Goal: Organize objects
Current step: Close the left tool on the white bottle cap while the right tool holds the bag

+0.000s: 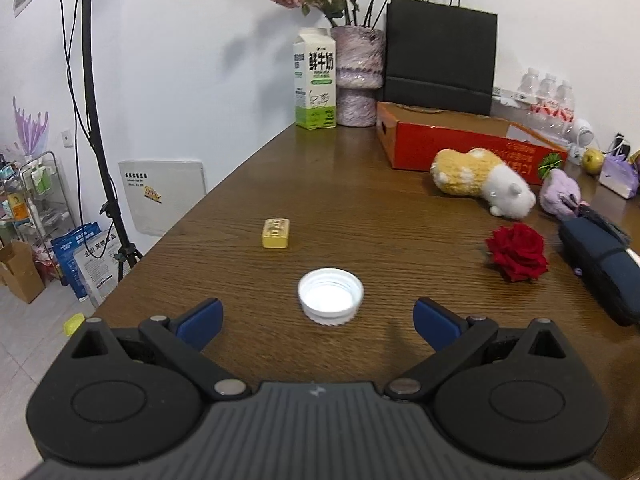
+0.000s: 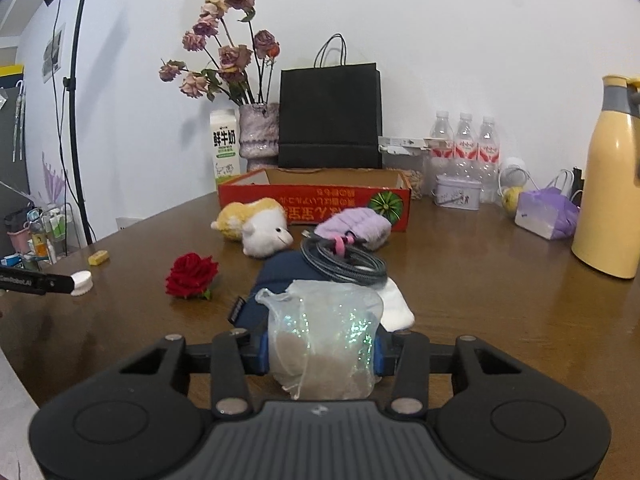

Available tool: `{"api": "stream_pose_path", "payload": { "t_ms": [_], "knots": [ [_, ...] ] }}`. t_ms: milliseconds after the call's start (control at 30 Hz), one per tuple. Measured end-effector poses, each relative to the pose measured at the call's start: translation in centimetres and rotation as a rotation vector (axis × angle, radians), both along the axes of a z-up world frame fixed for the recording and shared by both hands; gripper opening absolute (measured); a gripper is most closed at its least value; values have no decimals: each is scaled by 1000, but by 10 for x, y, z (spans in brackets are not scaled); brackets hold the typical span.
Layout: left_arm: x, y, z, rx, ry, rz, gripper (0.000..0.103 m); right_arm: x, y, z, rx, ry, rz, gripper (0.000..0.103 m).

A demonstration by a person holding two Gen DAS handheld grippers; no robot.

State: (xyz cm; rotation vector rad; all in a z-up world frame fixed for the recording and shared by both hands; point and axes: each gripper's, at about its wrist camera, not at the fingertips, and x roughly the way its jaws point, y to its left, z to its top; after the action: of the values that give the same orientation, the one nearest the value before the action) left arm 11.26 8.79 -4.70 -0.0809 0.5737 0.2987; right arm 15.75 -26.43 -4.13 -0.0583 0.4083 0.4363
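Note:
My left gripper point(image 1: 318, 318) is open and empty, its blue pads either side of a white bottle cap point(image 1: 330, 297) lying open side up on the wooden table point(image 1: 360, 208). My right gripper point(image 2: 320, 350) is shut on a clear plastic bag point(image 2: 324, 340) with beige contents, held just above the table. Ahead lie a red rose point(image 2: 191, 276), a yellow-and-white plush point(image 2: 256, 224), a purple plush point(image 2: 354, 226), a coiled grey cable point(image 2: 344, 260) on a dark blue pouch point(image 2: 280, 280), and a small yellow block point(image 1: 276, 233). An open red cardboard box point(image 2: 316, 200) stands behind them.
A milk carton point(image 1: 315, 80), a vase of dried roses point(image 1: 358, 76) and a black paper bag point(image 1: 440, 56) line the back wall. Water bottles point(image 2: 464, 148), a tin point(image 2: 458, 196), a purple bag point(image 2: 548, 212) and a yellow thermos point(image 2: 612, 184) stand right. The table edge drops off left.

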Motion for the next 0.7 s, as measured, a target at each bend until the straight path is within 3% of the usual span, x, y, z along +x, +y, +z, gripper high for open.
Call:
{"api": "stream_pose_path", "payload": {
  "t_ms": [233, 333, 467, 633, 700],
  "knots": [
    [20, 9, -4, 0, 31, -11, 103, 1, 18, 9, 14, -16, -4, 42],
    [27, 10, -9, -6, 48, -20, 96, 1, 25, 11, 9, -17, -2, 42],
    [34, 9, -14, -23, 68, -58, 72, 2, 34, 13, 2, -17, -1, 42],
    [36, 3, -15, -19, 44, -85, 56, 1, 42, 16, -4, -21, 0, 42],
    [36, 1, -15, -14, 37, -93, 41, 0, 45, 17, -5, -25, 3, 42]
  ]
}}
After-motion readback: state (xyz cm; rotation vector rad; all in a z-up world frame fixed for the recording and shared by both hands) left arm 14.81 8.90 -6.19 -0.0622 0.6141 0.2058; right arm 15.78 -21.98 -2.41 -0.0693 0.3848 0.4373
